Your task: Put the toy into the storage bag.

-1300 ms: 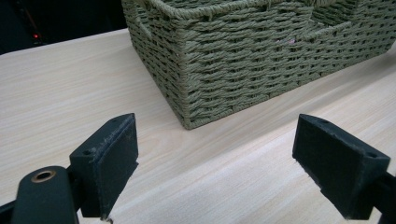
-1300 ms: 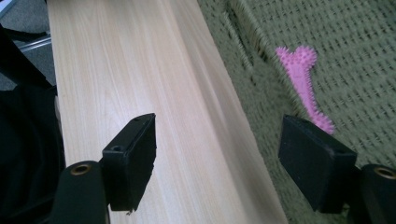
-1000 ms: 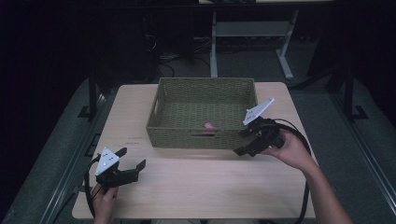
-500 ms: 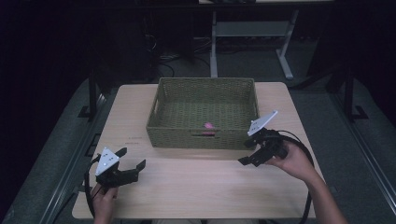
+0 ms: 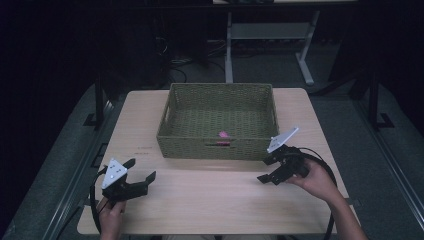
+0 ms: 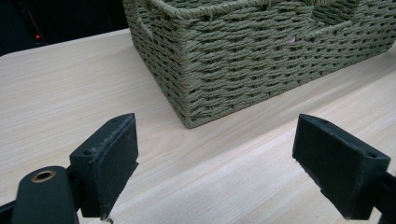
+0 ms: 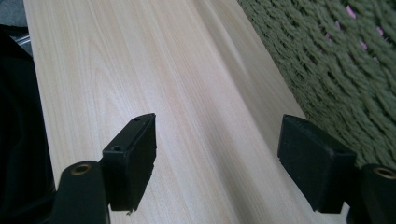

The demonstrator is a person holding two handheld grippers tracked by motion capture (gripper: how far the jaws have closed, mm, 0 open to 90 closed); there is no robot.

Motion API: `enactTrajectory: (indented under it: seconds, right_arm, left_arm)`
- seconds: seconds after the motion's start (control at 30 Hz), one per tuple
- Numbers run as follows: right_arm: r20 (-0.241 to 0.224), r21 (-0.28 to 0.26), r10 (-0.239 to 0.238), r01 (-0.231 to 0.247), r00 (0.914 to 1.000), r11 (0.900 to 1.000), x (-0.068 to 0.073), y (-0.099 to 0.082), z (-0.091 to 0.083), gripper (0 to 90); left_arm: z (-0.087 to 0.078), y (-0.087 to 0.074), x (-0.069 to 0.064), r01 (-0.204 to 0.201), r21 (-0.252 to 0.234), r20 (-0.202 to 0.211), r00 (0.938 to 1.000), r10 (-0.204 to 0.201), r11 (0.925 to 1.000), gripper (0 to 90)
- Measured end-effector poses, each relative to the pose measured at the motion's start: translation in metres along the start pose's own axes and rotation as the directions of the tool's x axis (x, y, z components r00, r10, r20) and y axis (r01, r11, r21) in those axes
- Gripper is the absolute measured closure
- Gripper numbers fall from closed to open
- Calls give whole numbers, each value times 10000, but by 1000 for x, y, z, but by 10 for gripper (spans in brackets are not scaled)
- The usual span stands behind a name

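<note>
we see a woven green basket (image 5: pixel 218 145) standing in the middle of the far half of a light wooden table (image 5: pixel 215 200), and a small pink object (image 5: pixel 223 134) lying on the basket floor near its front wall, a bit right of centre. the pink thing also glints through the weave in the right gripper view (image 7: pixel 349 11); we can't tell what it is, too small. the right gripper (image 5: pixel 268 170) sits low over the table just in front of the basket's front right corner, held in the person's right hand (image 5: pixel 316 181), jaws pointing left along the front wall. its jaws stand apart with bare table between them, nothing gripped, and the basket wall (image 7: pixel 336 70) runs just beside the right-hand jaw in its own view. the left gripper (image 5: pixel 141 175) is at the near left of the table, well apart from the basket, held in the left hand (image 5: pixel 111 212), grey plate on top. its jaws are wide apart too, holding nothing, and they look at the basket's near left corner (image 6: pixel 187 84) across bare wood. both grippers are clear of the pink object, which stays inside the basket, not touching either. a black cable (image 5: pixel 327 175) loops from the right gripper around the wrist. dark floor and a metal desk frame (image 5: pixel 270 35) lie beyond the table.
</note>
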State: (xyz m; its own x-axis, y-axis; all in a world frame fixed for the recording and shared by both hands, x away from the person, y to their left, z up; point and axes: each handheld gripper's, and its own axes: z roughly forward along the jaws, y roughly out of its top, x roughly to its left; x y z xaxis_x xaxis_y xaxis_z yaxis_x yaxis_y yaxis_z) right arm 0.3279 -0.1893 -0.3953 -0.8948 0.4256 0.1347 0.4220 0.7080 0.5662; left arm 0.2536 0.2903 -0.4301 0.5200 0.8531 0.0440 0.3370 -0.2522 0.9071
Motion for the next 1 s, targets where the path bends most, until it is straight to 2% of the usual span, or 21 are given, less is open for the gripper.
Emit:
enactTrajectory:
  seconds: [0.4, 0.47, 1.0]
  right_arm:
    - [151, 79, 277, -278, 9995, 9996, 0, -16, 8, 273]
    - [143, 226, 353, -356, 9993, 9991, 0, -19, 10, 268]
    - [239, 8, 810, -811, 9964, 9967, 7, -44, 10, 266]
  left_arm:
    - [-1, 0, 1, 67, -10, -17, 10000, -67, 10000, 138]
    - [-1, 0, 1, 24, -10, -17, 10000, -24, 10000, 138]
    - [0, 0, -1, 2, -7, 7, 10000, -2, 10000, 138]
